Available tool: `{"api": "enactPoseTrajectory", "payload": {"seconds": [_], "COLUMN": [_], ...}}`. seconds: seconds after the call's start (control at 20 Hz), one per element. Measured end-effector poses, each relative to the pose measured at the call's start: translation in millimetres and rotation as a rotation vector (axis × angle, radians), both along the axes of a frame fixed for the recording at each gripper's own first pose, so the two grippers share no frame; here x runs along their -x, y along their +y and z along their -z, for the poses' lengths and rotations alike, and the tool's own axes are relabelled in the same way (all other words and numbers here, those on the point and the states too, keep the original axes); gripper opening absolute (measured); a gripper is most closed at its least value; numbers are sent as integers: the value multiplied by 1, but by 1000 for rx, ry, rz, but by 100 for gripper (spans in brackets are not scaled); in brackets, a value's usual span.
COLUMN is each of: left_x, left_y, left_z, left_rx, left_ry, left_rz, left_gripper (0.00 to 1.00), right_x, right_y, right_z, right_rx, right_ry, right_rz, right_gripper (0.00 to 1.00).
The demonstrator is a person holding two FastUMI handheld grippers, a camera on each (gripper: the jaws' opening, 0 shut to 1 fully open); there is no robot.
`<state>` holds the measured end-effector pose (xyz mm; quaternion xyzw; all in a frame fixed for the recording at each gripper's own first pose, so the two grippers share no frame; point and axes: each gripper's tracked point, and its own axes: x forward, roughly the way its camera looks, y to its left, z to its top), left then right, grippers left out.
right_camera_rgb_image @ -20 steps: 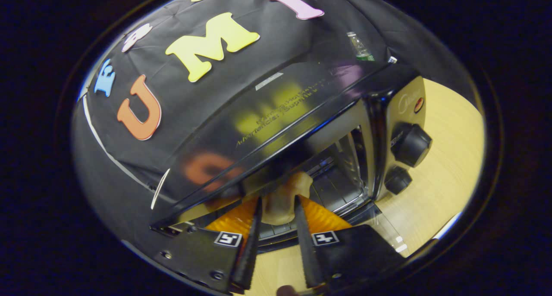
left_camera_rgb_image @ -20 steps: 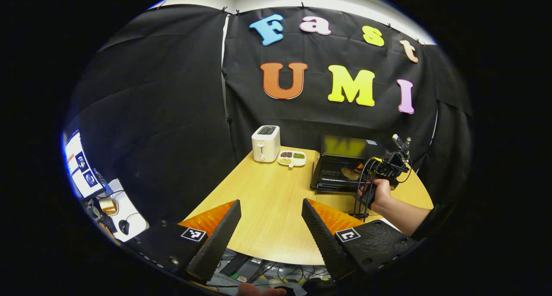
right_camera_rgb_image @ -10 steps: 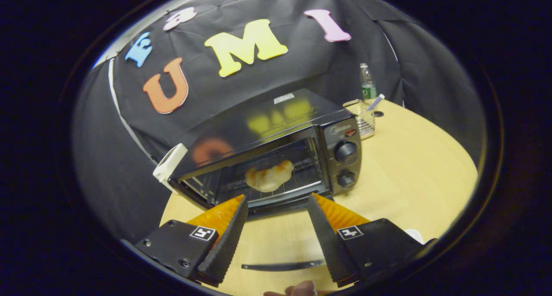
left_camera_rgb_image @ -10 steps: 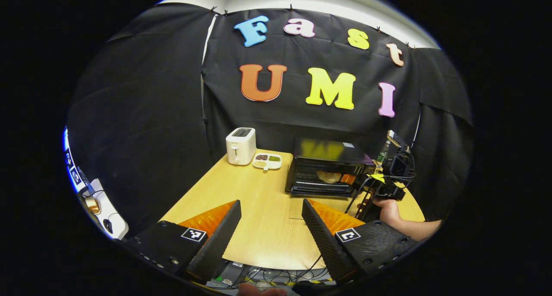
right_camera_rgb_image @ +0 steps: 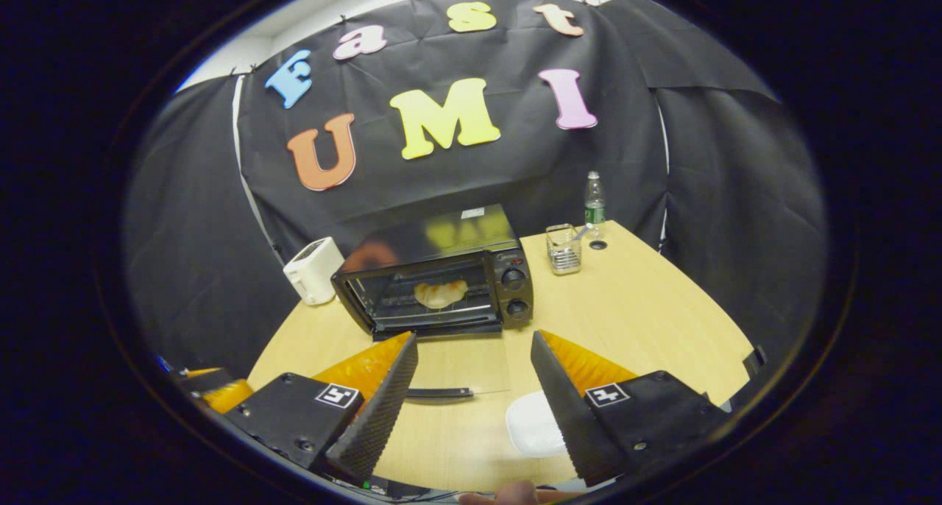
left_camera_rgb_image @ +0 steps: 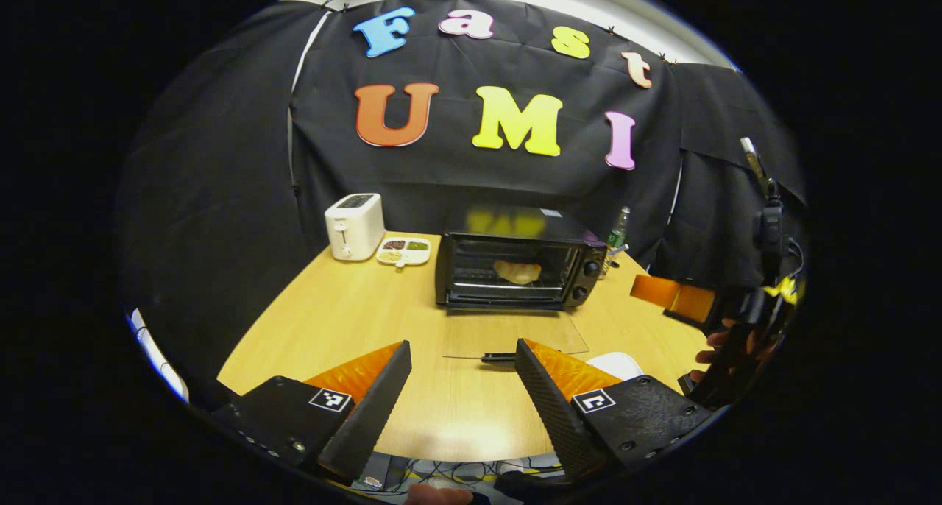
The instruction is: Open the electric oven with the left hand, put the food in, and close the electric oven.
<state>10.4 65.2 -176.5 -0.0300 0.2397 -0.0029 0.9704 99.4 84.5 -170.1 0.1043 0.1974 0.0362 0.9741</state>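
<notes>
The black electric oven (left_camera_rgb_image: 515,266) stands at the back of the wooden table (left_camera_rgb_image: 331,321), its glass door (left_camera_rgb_image: 508,334) lying open and flat, handle (left_camera_rgb_image: 499,357) towards me. A pale bread-like piece of food (left_camera_rgb_image: 517,271) rests on the rack inside. My left gripper (left_camera_rgb_image: 462,347) is open and empty, well back from the door. In the right gripper view the oven (right_camera_rgb_image: 508,284), the food (right_camera_rgb_image: 440,293) and the door handle (right_camera_rgb_image: 439,392) show again. My right gripper (right_camera_rgb_image: 475,338) is open and empty, also back from the door. It appears at the right (left_camera_rgb_image: 677,299), held by a hand (left_camera_rgb_image: 717,343).
A white toaster (left_camera_rgb_image: 355,226) and a divided snack tray (left_camera_rgb_image: 403,250) sit left of the oven. A wire holder (right_camera_rgb_image: 564,249) and a bottle (right_camera_rgb_image: 593,203) stand to its right. A white plate (right_camera_rgb_image: 533,424) lies near the table's front edge.
The right gripper let go of the food inside the oven, opened and drew back from it. The left gripper also backed away and turned right; the oven looks smaller in both views.
</notes>
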Motion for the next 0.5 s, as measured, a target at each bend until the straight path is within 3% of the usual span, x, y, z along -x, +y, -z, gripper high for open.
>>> {"api": "enactPoseTrajectory", "payload": {"seconds": [0.2, 0.5], "left_x": [-8, -18], "left_y": [-29, -57], "left_z": [29, 90], "left_rx": [28, 49], "left_ry": [41, 125], "left_rz": [53, 76], "left_gripper": [94, 93], "right_x": [36, 58], "right_y": [-42, -97], "right_z": [-23, -49], "right_rx": [64, 199], "right_ry": [-30, -73], "right_rz": [62, 150], "right_gripper": [96, 96]}}
